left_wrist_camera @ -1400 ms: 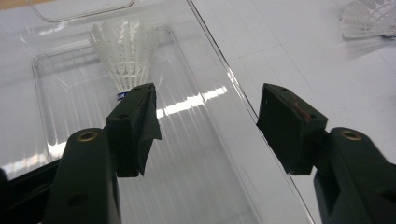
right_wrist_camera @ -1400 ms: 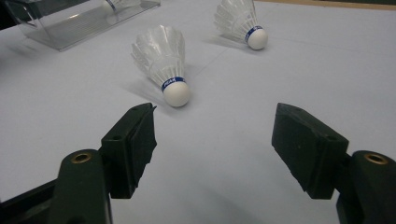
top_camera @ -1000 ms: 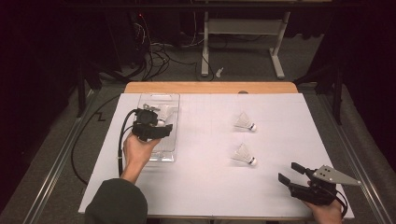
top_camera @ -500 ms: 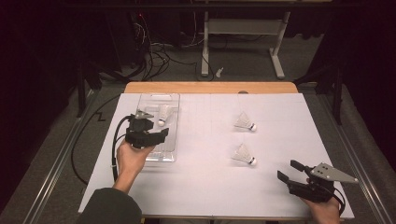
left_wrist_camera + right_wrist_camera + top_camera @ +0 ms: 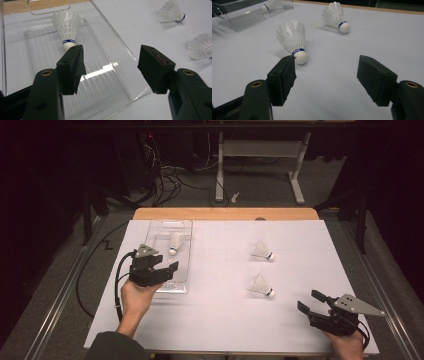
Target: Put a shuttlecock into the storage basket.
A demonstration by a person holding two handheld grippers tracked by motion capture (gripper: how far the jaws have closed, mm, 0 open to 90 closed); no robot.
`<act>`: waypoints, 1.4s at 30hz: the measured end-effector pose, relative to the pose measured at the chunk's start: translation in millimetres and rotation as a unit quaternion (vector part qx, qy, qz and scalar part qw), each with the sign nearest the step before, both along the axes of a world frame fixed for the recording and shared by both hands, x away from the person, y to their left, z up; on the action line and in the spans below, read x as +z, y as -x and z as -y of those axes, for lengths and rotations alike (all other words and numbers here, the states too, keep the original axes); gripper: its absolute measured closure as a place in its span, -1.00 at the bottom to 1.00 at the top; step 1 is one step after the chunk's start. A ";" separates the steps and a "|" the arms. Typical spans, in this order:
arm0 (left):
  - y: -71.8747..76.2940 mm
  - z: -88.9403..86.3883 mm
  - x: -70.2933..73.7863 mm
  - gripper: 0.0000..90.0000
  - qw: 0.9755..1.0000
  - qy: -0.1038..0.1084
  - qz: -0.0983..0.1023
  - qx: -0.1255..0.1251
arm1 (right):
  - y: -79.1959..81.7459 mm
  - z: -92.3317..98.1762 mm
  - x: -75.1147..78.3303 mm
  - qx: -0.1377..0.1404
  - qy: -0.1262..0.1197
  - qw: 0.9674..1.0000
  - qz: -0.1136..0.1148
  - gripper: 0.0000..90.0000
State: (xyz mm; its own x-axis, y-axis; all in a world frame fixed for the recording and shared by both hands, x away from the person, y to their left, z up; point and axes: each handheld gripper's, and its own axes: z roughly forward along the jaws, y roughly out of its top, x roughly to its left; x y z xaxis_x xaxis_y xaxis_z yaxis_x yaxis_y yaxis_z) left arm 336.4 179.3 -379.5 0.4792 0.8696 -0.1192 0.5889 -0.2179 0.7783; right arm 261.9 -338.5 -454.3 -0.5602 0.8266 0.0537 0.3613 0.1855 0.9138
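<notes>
A clear plastic tray (image 5: 186, 227) (image 5: 117, 62) lies at the left of the white table, and one white shuttlecock (image 5: 175, 242) (image 5: 67, 27) rests in its far half. My left gripper (image 5: 167, 269) (image 5: 111, 68) hovers open and empty over the tray's near end. Two more shuttlecocks lie on the table at the right, a far one (image 5: 262, 250) (image 5: 336, 16) and a near one (image 5: 260, 285) (image 5: 293, 40). Near the front right corner my right gripper (image 5: 311, 302) (image 5: 327, 75) is open and empty, pointing at the near shuttlecock a short way off.
The white sheet (image 5: 225, 320) covers the table, with a wooden strip (image 5: 225, 213) along the far edge. A black cable (image 5: 97, 260) trails off the left side. A desk frame and wires stand on the floor beyond.
My left gripper has drawn back toward the near end of the tray, leaving the shuttlecock lying in it. The right gripper has barely moved.
</notes>
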 end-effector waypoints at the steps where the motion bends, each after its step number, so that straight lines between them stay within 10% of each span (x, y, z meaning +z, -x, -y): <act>1: 2.5 -0.3 -0.6 -0.16 1.000 0.003 0.002 -0.003 | 0.3 0.0 0.2 0.000 -0.001 1.000 0.001 -0.30; 23: 31.1 -5.0 -10.2 -0.17 0.999 0.040 0.020 -0.016 | -2.8 -1.9 -0.5 -0.001 -0.004 1.000 -0.006 -0.30; 42: 43.9 -4.1 -21.1 -0.17 0.999 0.029 0.022 -0.025 | -3.5 -2.8 0.4 0.002 -0.004 1.000 -0.003 -0.30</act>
